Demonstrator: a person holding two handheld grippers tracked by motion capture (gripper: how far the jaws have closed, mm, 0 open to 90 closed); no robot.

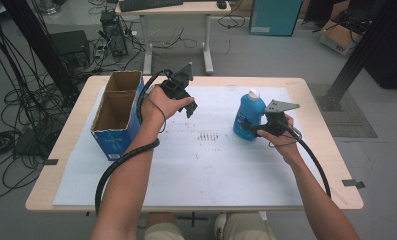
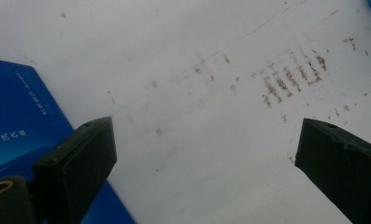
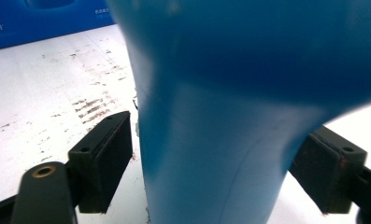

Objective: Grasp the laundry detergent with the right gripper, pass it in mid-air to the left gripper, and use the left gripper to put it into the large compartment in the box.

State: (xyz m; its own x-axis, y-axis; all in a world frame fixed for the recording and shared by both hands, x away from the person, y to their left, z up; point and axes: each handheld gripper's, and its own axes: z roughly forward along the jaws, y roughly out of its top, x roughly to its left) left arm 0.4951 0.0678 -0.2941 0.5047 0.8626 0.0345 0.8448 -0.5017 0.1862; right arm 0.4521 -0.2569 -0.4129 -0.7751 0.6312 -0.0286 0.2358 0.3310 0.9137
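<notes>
A blue plastic bottle [image 1: 249, 114] with a white cap stands upright on the white mat [image 1: 206, 165], right of centre. My right gripper [image 1: 250, 131] comes at its lower part from the right. In the right gripper view the bottle [image 3: 230, 93] stands between the two jaws of the right gripper [image 3: 216, 163]. The right pad [image 3: 328, 172] lies against it, and a thin strip of mat shows between the left pad [image 3: 103, 158] and the bottle. My left gripper [image 1: 190, 107] hovers above the mat near the cardboard box, its jaws wide apart; the left gripper [image 2: 202, 154] has nothing between them.
An open cardboard box [image 1: 117, 112] with blue sides and two compartments stands at the mat's left edge. Its blue side [image 2: 15, 116] lies close to the left jaw. Brown smudges [image 1: 208, 136] mark the mat's middle. A desk [image 1: 176, 10] and cables sit beyond the table.
</notes>
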